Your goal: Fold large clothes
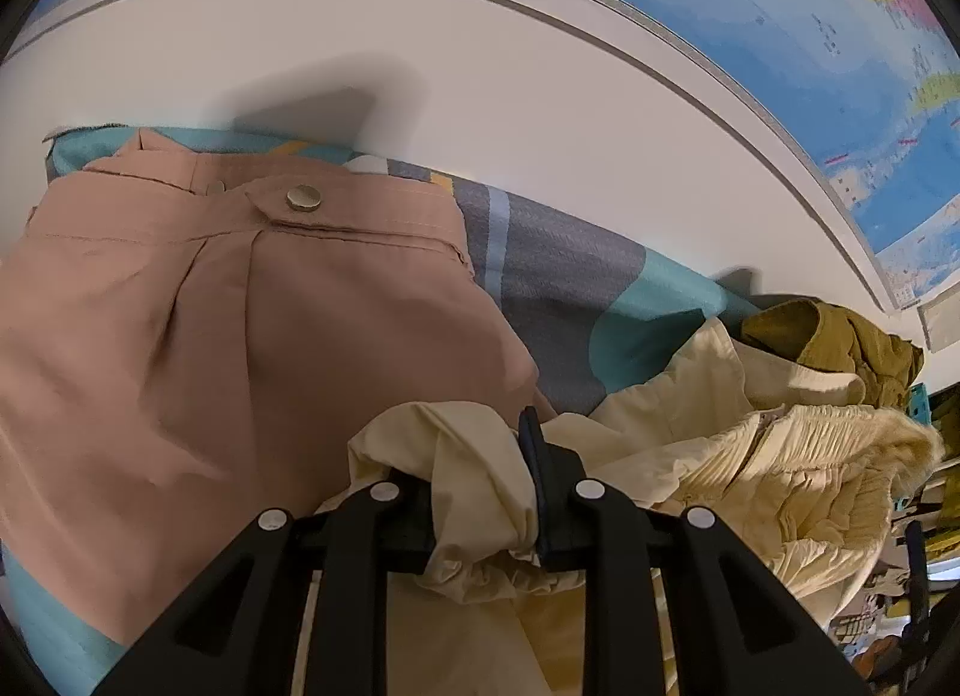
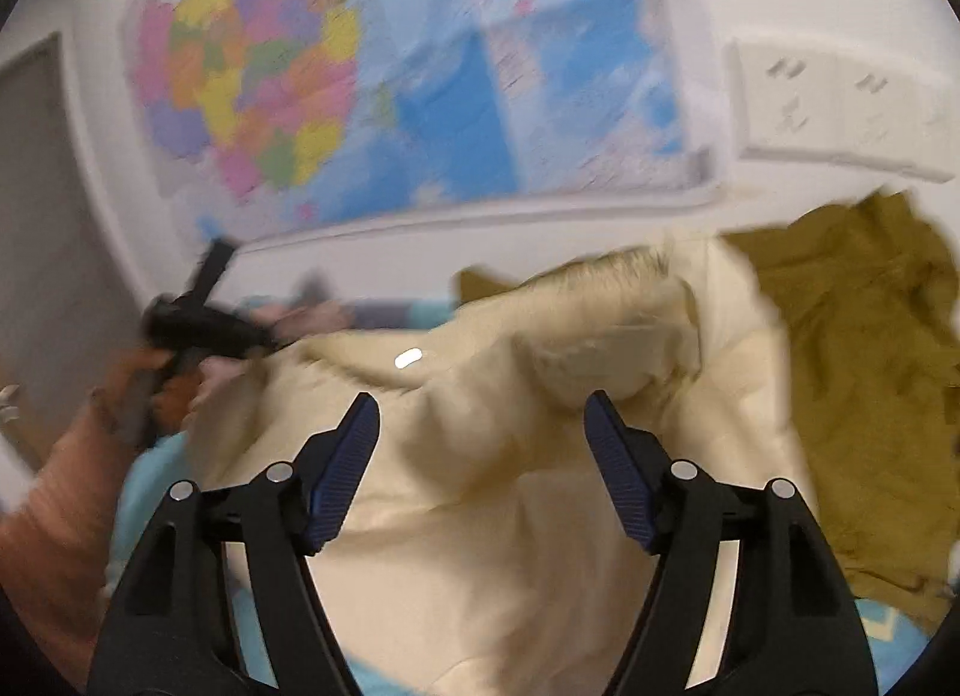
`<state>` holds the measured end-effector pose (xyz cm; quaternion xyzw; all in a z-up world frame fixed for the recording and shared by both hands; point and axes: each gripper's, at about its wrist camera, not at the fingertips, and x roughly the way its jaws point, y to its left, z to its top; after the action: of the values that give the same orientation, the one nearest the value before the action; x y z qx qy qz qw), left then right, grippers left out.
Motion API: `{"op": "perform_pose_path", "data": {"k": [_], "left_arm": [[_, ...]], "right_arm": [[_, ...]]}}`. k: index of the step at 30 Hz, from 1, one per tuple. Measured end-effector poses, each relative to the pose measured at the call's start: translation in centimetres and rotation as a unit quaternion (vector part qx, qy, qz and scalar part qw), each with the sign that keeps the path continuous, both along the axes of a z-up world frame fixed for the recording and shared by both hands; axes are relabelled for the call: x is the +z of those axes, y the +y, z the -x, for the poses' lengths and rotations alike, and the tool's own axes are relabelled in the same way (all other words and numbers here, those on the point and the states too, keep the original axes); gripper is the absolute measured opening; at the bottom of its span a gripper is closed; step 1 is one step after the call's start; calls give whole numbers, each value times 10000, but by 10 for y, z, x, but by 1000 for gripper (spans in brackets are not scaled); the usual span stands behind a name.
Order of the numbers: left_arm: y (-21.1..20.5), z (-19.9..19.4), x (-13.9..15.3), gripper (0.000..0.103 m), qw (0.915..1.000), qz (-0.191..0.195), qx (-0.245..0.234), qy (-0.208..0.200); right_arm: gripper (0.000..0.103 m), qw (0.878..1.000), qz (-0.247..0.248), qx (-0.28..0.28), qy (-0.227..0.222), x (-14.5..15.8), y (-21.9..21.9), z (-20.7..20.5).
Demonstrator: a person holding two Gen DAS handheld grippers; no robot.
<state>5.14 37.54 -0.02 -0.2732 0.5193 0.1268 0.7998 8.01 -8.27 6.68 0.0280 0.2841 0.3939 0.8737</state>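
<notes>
our left gripper [image 1: 480,486] has its two black fingers pinched on a bunched-up bit of the cream coat [image 1: 750,456], and the soft cloth puffs out between them. our right gripper [image 2: 480,456] has its fingers spread wide apart with nothing between them, and it hangs just over the middle of the same cream coat [image 2: 540,486]. the blue pads [image 2: 342,474] on the right fingers show clearly

the cream coat lies crumpled on the bed. it has a fluffy fur trim [image 2: 612,270] along its top edge and a small shiny snap [image 2: 409,359] on its front. the bed sheet [image 1: 600,288] under it is teal and grey

beside the coat, on the left in the left wrist view, lie the pink trousers [image 1: 240,324], with a round metal button [image 1: 303,197] on the waistband. the coat bit in our left gripper sits right next to the trousers. on the other side of the coat lies an olive green top [image 2: 858,372], all wrinkled, and it touches the coat's edge

behind the bed is a white wall with a big colourful map [image 2: 372,72] stuck on it. a white wall socket [image 2: 840,114] sits to the right of the map. the right wrist view is blurry, but in it we see our left gripper and the hand [image 2: 156,378] that holds it, far over on the left side
</notes>
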Motion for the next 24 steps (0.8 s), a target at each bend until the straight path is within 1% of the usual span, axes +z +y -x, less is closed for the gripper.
{"op": "perform_pose_path", "data": {"k": [1, 2, 3, 6, 7, 8, 9, 10, 11, 12, 13, 14, 15, 16, 17, 18, 19, 20, 21, 23, 24], "left_arm": [[2, 2, 1, 22, 10000, 13, -6, -19], [1, 2, 1, 22, 10000, 9, -22, -23], [1, 3, 2, 22, 10000, -4, -34, -31], [-1, 3, 2, 23, 10000, -34, -46, -53], [-2, 4, 3, 24, 9999, -45, -55, -74], [-3, 4, 4, 25, 9999, -45, -77, -105], [-5, 7, 6, 28, 9998, -50, -102, -182], [-7, 9, 10, 33, 9996, -58, -144, -256], [-9, 12, 14, 38, 9992, -38, -193, -349], [-11, 18, 21, 45, 9982, 11, -256, -540], [-12, 23, 27, 52, 9971, 68, -305, -693], [-14, 32, 36, 55, 9952, 129, -358, -900], [-17, 41, 45, 65, 9929, 101, -411, -1112], [-21, 50, 55, 71, 9896, -10, -504, -1349], [-29, 58, 66, 74, 9849, -163, -665, -1588], [-41, 68, 77, 78, 9781, -332, -951, -1823], [-52, 73, 83, 80, 9730, -437, -1188, -1928], [-66, 77, 86, 80, 9676, -542, -1477, -1973], [-85, 78, 84, 80, 9623, -692, -1808, -1913], [-112, 72, 71, 80, 9558, -936, -2247, -1650], [-127, 63, 56, 78, 9544, -1166, -2374, -1382]], "right_arm": [[71, 9999, -30, 141, -15, 0, 1, 2], [74, 9994, 111, 334, 11, -3, 7, 3], [75, 9981, 387, 477, 70, -10, 18, 3], [74, 9943, 886, 587, 113, -29, 43, -2], [74, 9918, 1170, 503, 78, -39, 56, -7], [74, 9899, 1343, 463, 20, -45, 65, -9], [68, 9862, 1579, 496, -82, -53, 76, -12], [49, 9834, 1740, 468, -200, -59, 83, -15], [36, 9820, 1811, 489, -203, -63, 87, -18], [23, 9811, 1863, 491, -164, -66, 90, -21], [16, 9835, 1746, 462, -93, -64, 88, -26], [14, 9865, 1567, 476, -46, -58, 85, -28], [13, 9880, 1467, 483, -65, -53, 82, -29], [13, 9898, 1340, 450, -162, -42, 80, -30], [13, 9912, 1237, 420, -232, -32, 79, -31], [13, 9922, 1138, 413, -297, -20, 79, -33], [13, 9925, 1091, 405, -368, -13, 81, -36], [13, 9927, 1065, 387, -411, -9, 84, -39], [13, 9926, 1083, 381, -396, -8, 90, -45], [13, 9916, 1220, 314, -285, -18, 102, -59], [13, 9904, 1339, 324, -146, -28, 109, -68]]}}
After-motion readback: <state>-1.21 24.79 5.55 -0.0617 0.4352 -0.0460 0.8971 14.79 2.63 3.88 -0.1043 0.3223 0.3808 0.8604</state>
